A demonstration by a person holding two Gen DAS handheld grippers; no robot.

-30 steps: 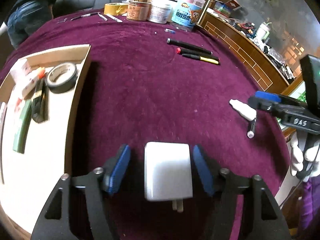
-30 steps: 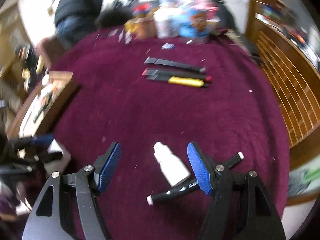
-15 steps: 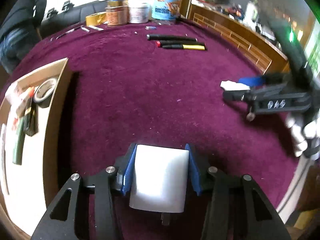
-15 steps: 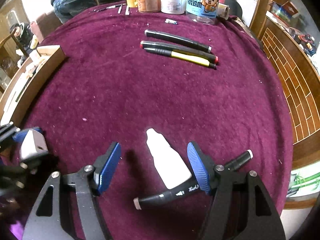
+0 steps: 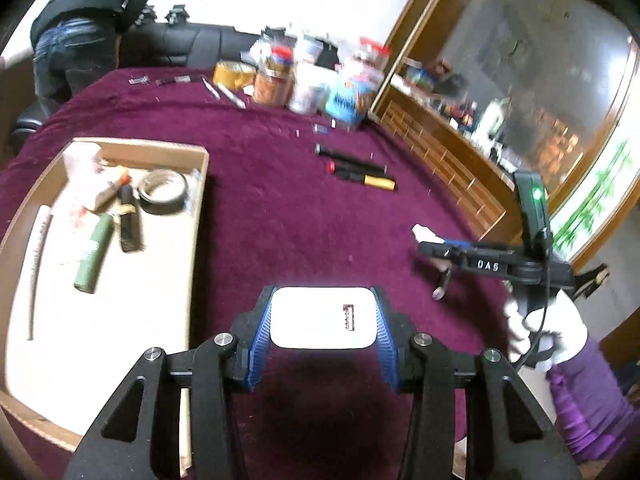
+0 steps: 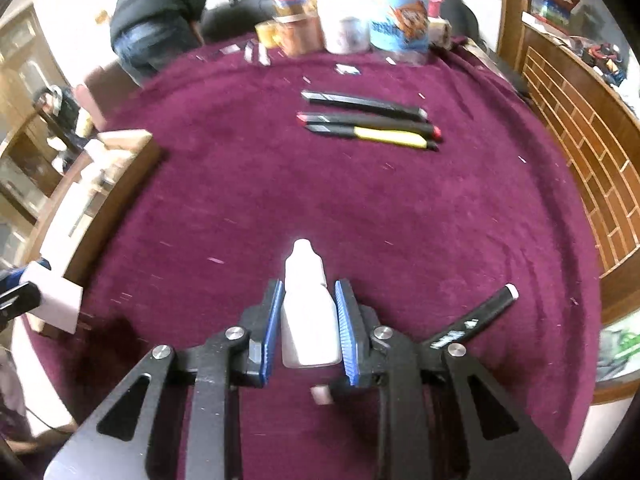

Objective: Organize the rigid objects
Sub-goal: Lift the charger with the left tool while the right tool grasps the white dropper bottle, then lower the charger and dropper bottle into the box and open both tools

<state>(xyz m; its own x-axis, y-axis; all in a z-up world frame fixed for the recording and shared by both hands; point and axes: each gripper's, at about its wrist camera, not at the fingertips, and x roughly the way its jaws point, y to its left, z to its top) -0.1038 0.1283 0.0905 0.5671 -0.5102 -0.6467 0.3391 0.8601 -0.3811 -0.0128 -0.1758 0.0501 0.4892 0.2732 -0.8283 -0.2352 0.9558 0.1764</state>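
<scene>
Pinching: left gripper (image 5: 324, 320) clamps white charger (image 5: 323, 317) above purple cloth (image 5: 280, 220), beside cardboard tray (image 5: 198, 216) | right gripper (image 6: 308, 320) squeezes white bottle (image 6: 308, 316) | black marker (image 6: 476, 320) lies just right of it

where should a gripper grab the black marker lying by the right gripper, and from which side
Grip the black marker mid-barrel, coming from above with the fingers across its width. It lies flat on the purple cloth, slanting away to the right, and its near end runs under the right gripper, which is shut on the white bottle.
</scene>
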